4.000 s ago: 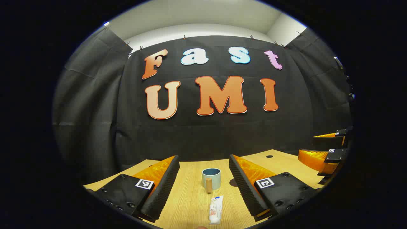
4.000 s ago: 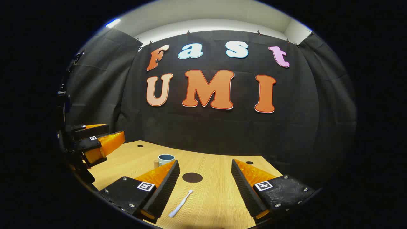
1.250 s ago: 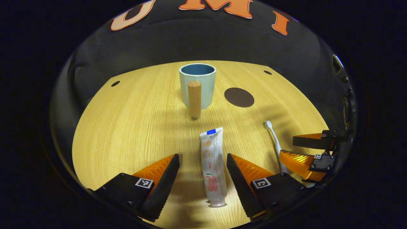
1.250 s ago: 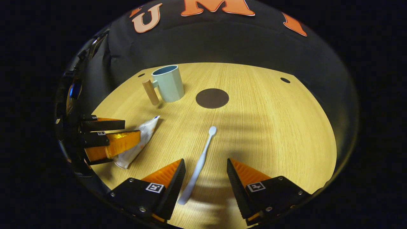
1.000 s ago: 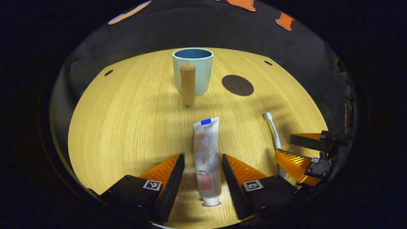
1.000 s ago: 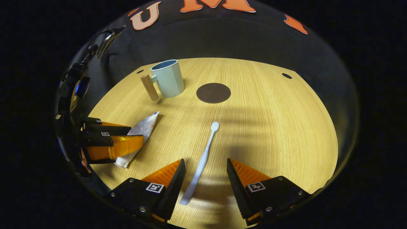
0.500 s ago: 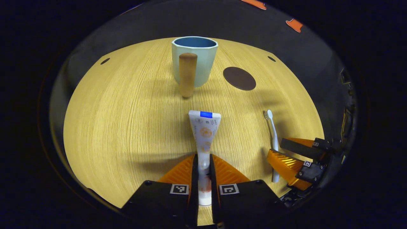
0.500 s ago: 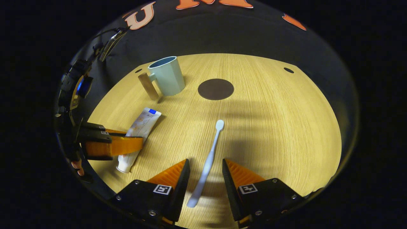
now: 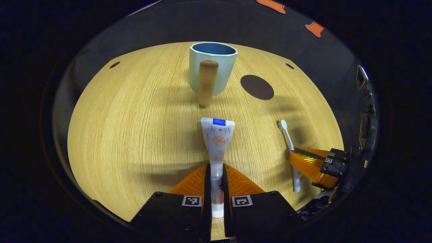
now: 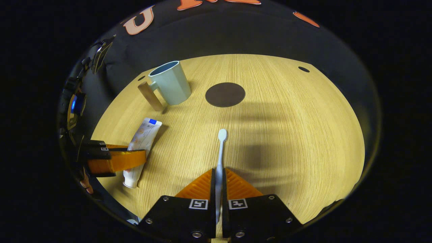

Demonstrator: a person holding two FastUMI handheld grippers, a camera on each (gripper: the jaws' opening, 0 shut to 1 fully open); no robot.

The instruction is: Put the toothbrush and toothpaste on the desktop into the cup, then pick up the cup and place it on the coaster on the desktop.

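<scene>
With both tools down at the desktop (image 9: 135, 135), nearest things first. Toothpaste (image 9: 217, 141): white tube w/ orange print and a blue band at the crimped far end, cap toward the camera, lying flat on the wood. Left gripper (image 9: 216, 177) is clenched on its lower half, fingers pressing from both sides; the tube's midsection is pinched narrow where they meet. In the right gripper view the same tube (image 10: 143, 136) lies at the left, cap end near, w/ the left gripper (image 10: 116, 158) across it.

Toothbrush (image 10: 220, 148): slim, pale, white head pointing away, lying straight along the grain. Right gripper (image 10: 218, 179) is closed on the handle, both fingers against it; the handle's near end is hidden btwn the fingers, so how much sticks out behind can't be made out. In the left gripper view the brush (image 9: 289, 145) lies to the right of the tube, well apart, w/ the right gripper (image 9: 305, 160) clamped over its lower part; bristles face left there.

Farther back: cup (image 9: 212, 69), pale blue-green, faceted, darker blue inside, upright, w/ a wooden peg-like handle facing the left gripper. Inside bottom not visible. Just beside it, to its right, a flat dark round coaster (image 9: 257, 87), bare. Right gripper view: cup (image 10: 170, 82) left of coaster (image 10: 225, 94), near but apart.
</scene>
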